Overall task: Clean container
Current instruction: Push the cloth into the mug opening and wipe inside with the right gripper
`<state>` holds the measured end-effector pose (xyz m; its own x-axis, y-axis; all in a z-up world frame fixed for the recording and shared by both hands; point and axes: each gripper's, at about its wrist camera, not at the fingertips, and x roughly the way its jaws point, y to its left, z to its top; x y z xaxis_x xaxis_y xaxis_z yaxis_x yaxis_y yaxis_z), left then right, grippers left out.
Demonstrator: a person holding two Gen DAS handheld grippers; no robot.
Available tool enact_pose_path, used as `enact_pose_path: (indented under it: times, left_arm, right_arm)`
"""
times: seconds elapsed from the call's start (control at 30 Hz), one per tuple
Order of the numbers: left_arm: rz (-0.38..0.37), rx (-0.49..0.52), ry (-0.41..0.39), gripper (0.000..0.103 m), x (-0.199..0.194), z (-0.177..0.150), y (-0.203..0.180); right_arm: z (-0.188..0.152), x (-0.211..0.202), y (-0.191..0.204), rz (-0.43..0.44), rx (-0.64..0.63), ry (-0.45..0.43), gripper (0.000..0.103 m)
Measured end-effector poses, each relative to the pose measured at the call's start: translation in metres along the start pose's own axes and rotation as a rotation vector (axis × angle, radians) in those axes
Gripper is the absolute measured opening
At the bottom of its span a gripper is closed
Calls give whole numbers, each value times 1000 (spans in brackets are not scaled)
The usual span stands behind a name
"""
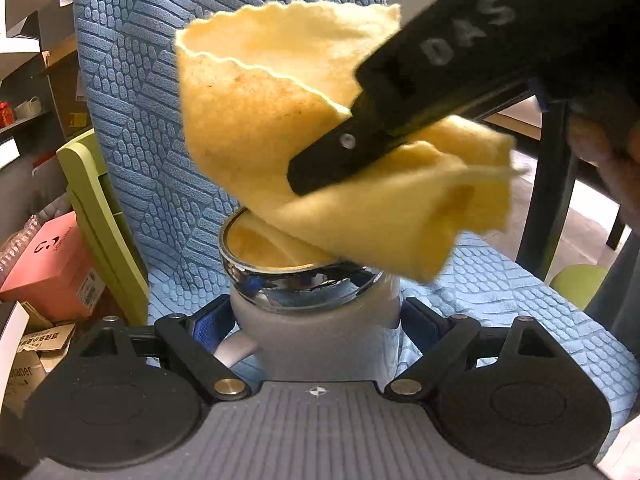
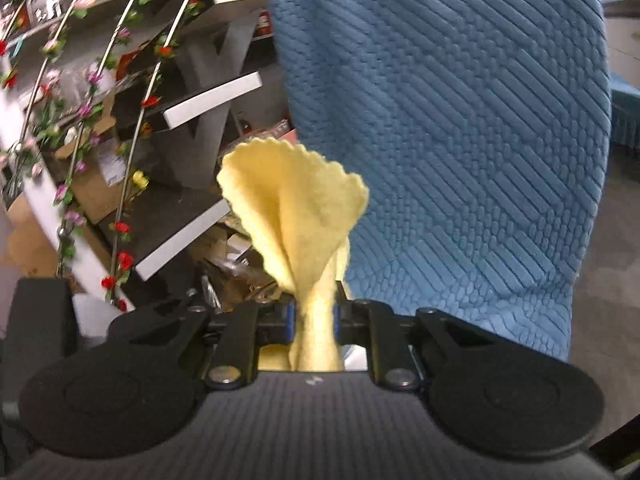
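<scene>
My left gripper is shut on a grey mug with a shiny metal rim and a handle at the lower left, held upright over a blue chair. My right gripper is shut on a yellow cloth, which fans out above its fingers. In the left wrist view the right gripper comes in from the upper right, and the yellow cloth hangs from it with its lower fold tucked inside the mug's mouth.
A chair with a blue textured cover fills the background in both views. Cardboard boxes and a pink box lie at the left. White shelves with flower garlands stand at the left. A dark table leg is at the right.
</scene>
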<state>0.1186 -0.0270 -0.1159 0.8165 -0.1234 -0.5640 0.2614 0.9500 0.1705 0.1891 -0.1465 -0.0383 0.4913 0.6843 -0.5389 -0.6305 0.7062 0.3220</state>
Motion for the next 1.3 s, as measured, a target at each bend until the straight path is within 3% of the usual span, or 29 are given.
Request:
enact_pose_path:
  times: [0.23,0.47,0.73,1.0,1.13,1.3]
  left_arm:
    - [1,-11,2,92,2,1,0]
    - [6,-17,0,92,4,2,1]
    - [10,-23,3,92,7,2,2]
    - [17,-30,3,92,12,9,9]
    - [14,-38,7,92,14,12,12]
    - [13,-47,13,92,19,17,18]
  right_arm:
    - [0,7,5,76,-2,10,17]
    - [0,-1,-2,21,-12,4,17]
    - [-2,4,9,59,-53,-1,17]
    - [2,9,-1,23,-18,-18,17]
    - [0,13,8,60,-28,-14,17]
    - [-3,4,14,19,-75,-11,17]
